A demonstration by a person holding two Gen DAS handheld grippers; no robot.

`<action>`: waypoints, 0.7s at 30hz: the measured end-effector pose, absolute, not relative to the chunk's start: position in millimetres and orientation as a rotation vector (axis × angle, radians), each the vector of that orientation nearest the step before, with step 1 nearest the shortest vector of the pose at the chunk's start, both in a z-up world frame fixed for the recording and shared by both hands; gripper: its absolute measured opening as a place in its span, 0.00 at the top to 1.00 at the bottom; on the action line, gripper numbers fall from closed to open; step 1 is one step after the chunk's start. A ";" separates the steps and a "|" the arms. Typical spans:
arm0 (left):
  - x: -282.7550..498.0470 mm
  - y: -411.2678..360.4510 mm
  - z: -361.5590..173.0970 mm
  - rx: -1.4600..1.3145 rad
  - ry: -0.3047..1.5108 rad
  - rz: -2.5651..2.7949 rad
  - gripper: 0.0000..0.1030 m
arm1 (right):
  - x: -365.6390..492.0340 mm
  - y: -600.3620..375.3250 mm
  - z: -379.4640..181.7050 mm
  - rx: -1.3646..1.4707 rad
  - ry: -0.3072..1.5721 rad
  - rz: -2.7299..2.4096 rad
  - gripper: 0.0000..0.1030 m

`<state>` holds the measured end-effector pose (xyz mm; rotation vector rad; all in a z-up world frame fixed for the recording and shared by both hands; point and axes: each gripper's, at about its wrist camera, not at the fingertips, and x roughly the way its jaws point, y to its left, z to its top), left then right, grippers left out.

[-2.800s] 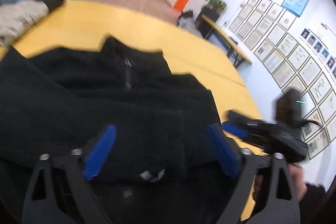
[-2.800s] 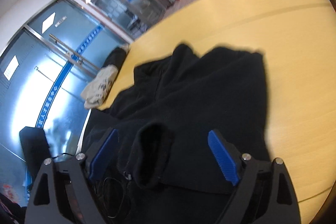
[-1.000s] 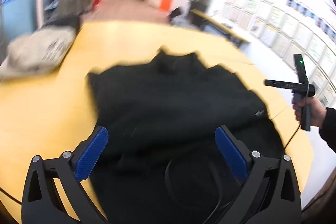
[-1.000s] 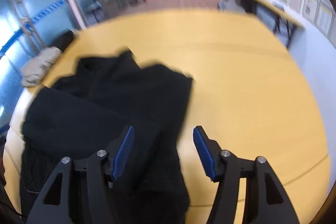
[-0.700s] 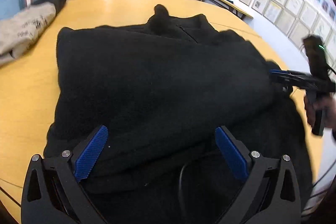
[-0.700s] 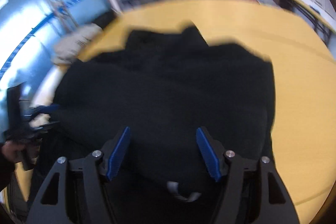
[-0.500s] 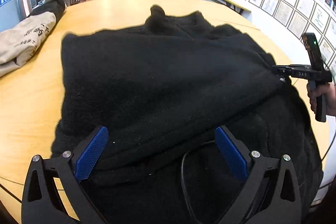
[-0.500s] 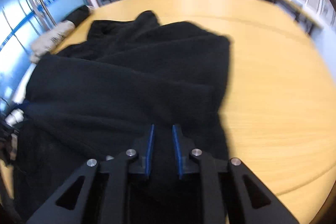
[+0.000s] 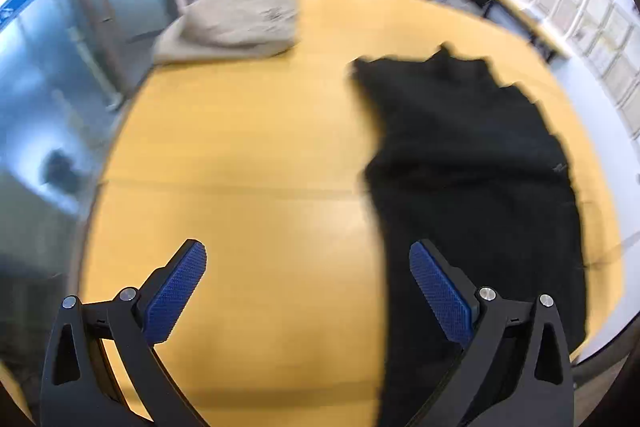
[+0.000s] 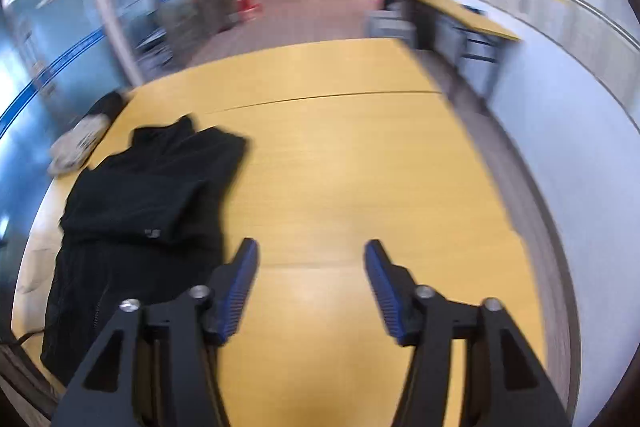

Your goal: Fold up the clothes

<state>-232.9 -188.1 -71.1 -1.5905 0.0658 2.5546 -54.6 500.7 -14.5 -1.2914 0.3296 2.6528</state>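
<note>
Our left gripper gapes empty beside the black jacket. Our right gripper, opening and empty, alone shows the side table.

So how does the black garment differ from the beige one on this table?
The black garment lies long and spread out, its near end reaching the table edge by the camera; the beige garment is a compact bundle at the far edge. The black one looks plain apart from a small tag, while the beige one shows faint print. Both lie on the table, apart, and neither claw touches them.
</note>
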 end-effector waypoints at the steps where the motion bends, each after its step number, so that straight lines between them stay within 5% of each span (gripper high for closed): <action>1: -226.4 -189.9 -78.4 -1.608 0.048 2.525 0.00 | -40.2 508.6 -14.4 -1.286 0.354 2.634 0.33; 7: -189.7 -162.0 -145.3 -1.630 -0.024 2.252 0.00 | -0.5 481.9 -65.2 -1.394 0.590 2.732 0.32; 14: -148.7 -115.2 -198.3 -1.550 0.015 2.083 0.01 | 33.8 392.8 -124.3 -1.571 0.595 3.010 0.33; 21: -87.7 -119.8 -181.2 -1.525 -0.011 2.037 0.01 | 94.5 339.4 -138.1 -1.689 0.445 3.107 0.32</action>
